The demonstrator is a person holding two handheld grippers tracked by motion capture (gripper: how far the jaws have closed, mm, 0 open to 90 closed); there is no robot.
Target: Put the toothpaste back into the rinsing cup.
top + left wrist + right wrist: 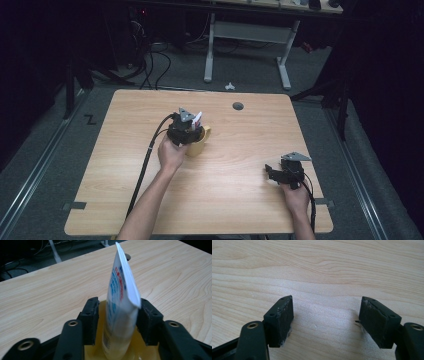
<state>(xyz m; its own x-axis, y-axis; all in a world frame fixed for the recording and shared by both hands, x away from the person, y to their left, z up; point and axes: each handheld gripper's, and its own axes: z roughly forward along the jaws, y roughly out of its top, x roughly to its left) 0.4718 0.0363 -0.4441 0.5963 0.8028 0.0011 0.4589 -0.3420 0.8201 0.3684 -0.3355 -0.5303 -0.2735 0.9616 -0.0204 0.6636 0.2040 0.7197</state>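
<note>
Wood-grain table (240, 200) carries it all. Yellow cup (199, 144) sits left of centre, w/ a white tube (120, 312) standing upright inside, flat crimped end up, red/blue print. Left gripper (117, 322) is right over the cup, jaws partly apart either side of the tube, pads off it. Right gripper (325, 322) rests near the table's right edge, jaws wide, nothing between.
</note>
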